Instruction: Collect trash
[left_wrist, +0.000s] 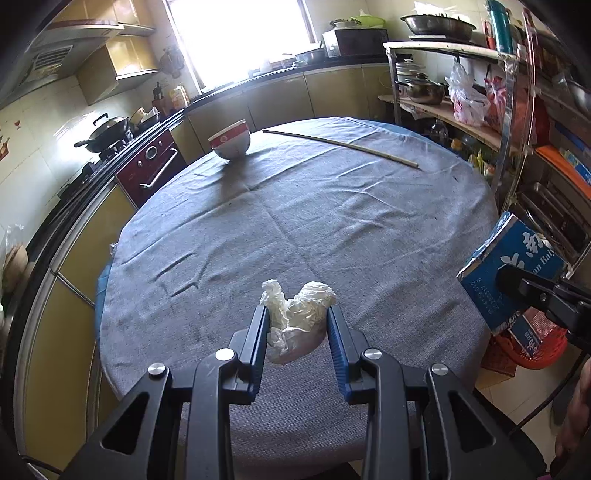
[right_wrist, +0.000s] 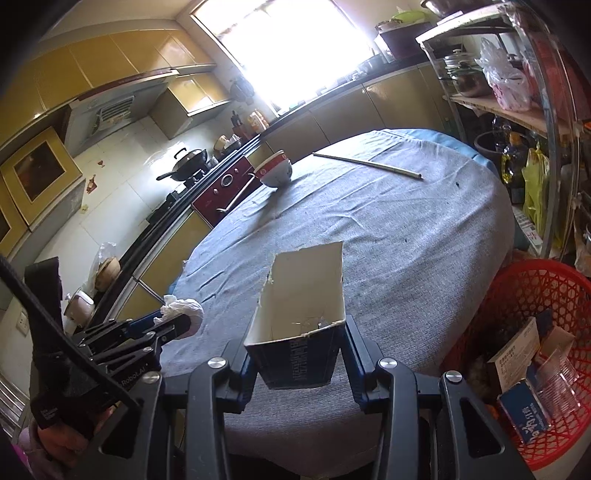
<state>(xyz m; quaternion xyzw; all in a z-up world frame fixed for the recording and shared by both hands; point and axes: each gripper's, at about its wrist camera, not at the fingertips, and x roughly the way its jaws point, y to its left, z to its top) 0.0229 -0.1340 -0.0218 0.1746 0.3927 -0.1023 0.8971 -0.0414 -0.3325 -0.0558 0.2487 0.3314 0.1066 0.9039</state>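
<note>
So both grippers have their hands full here. The left gripper (left_wrist: 297, 328) is clamped on a crumpled white tissue (left_wrist: 299, 317), blue pads pressing it from both sides, held just above the near part of the round table (left_wrist: 332, 206) with its grey cloth. From the right wrist view you can see that same wad sticking out of the left tool's tip over at the near left edge of the table.

The right gripper (right_wrist: 297, 350) is closed on a torn blue carton (right_wrist: 301, 317), open end facing forward so you see its white inside, jaws squeezing the lower blue part. It sits over the near edge of the table. In the left wrist view the carton shows at the right, off past the table rim.

Down on the floor to the right of the table there's a red basket (right_wrist: 517, 291) with a few boxes and a clear plastic cup already in it.

Far side of the table: a red and white bowl (left_wrist: 231, 142) on the left, and a pair of chopsticks (left_wrist: 340, 147) lying to the right of it, well apart from the bowl
</note>
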